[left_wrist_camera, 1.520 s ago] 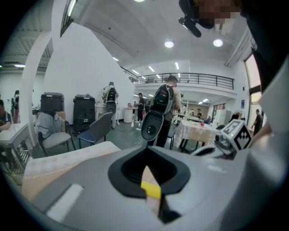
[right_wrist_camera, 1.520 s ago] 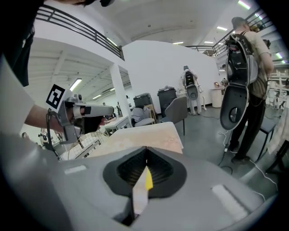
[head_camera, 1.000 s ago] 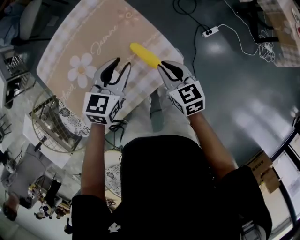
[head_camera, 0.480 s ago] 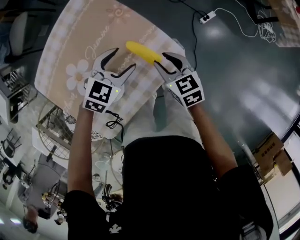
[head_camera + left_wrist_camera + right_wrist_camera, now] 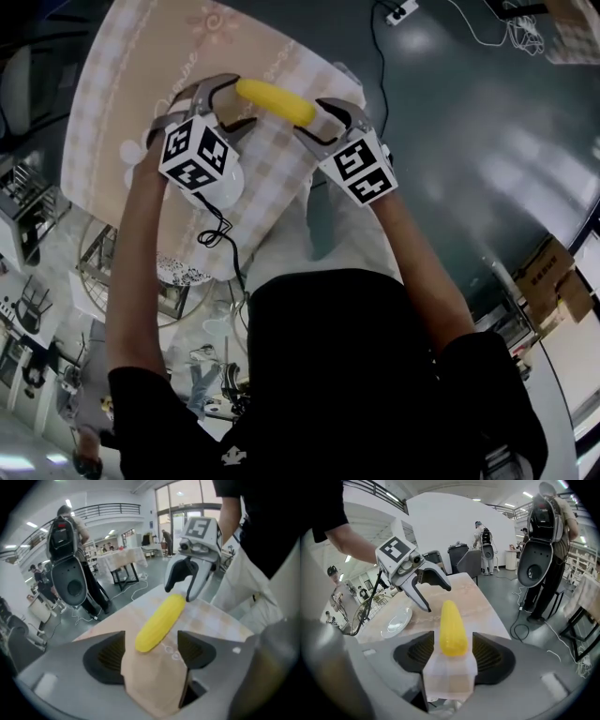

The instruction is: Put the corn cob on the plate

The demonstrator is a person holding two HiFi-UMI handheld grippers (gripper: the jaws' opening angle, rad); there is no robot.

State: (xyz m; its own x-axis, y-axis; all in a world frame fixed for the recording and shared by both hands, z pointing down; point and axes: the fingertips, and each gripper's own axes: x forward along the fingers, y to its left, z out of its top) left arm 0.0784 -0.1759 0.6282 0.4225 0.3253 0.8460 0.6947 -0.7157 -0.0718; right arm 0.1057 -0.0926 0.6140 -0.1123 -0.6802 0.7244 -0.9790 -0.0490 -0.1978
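A yellow corn cob (image 5: 274,100) lies on the table's beige checked cloth (image 5: 122,84). My left gripper (image 5: 202,103) is at the cob's left end and my right gripper (image 5: 314,117) at its right end. Both sets of jaws are opening. In the left gripper view the corn cob (image 5: 161,621) has its near tip just ahead of my open left gripper (image 5: 150,651), untouched, with the right gripper (image 5: 180,590) beyond. In the right gripper view the corn cob's (image 5: 452,627) end sits between the pads of my right gripper (image 5: 450,656) with gaps on both sides. A small white plate (image 5: 396,622) lies beyond the left gripper (image 5: 433,595).
A wire basket (image 5: 103,253) stands beside the table at lower left. A power strip with cables (image 5: 401,11) lies on the dark floor, and cardboard boxes (image 5: 553,281) sit at the right. People stand in the background (image 5: 483,538).
Both grippers have dropped toward the table and now flank the cob's two ends. Their jaws have spread wider. The left gripper has rolled.
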